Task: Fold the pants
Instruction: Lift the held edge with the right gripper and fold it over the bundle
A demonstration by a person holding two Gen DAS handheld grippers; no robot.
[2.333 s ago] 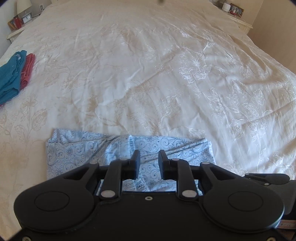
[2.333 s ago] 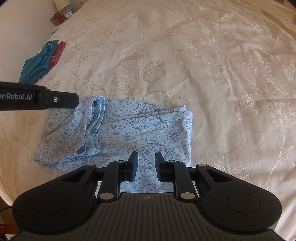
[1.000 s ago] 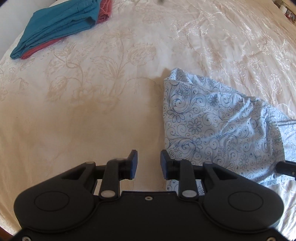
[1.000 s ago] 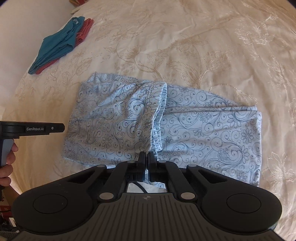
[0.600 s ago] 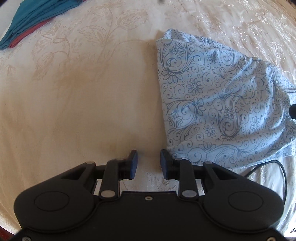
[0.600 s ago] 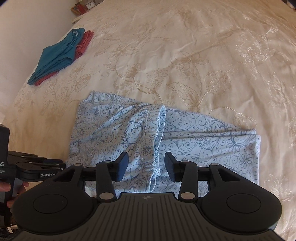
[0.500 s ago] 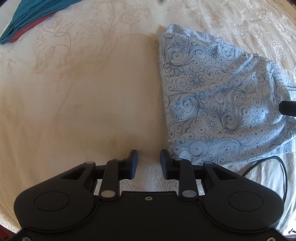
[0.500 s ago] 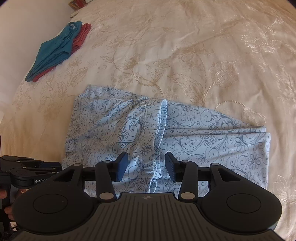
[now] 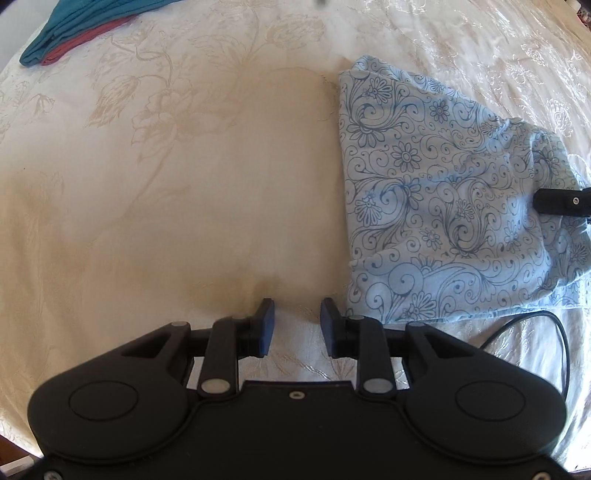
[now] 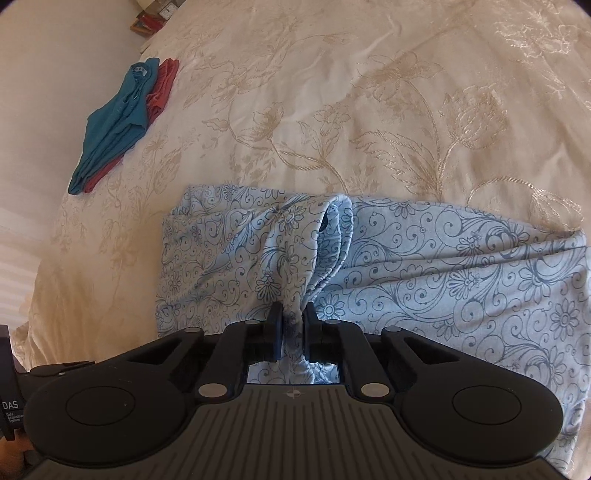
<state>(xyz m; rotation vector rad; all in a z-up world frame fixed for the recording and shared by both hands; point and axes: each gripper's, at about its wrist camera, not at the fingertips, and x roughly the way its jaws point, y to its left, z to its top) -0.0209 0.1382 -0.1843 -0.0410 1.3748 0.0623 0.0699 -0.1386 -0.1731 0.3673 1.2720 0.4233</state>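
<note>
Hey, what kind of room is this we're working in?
Most likely a bedroom. The pants lie on a wide cream bedspread with an embroidered floral pattern, folded clothes sit near its edge, and what looks like a bedside stand with small items shows beyond the far corner.

Left gripper (image 9: 294, 319) matte black, blue finger pads (image 9: 266, 314), silver pivot screws, round side discs; right gripper (image 10: 293, 325) black, ribbed grey top plate, crosshair mark.
</note>
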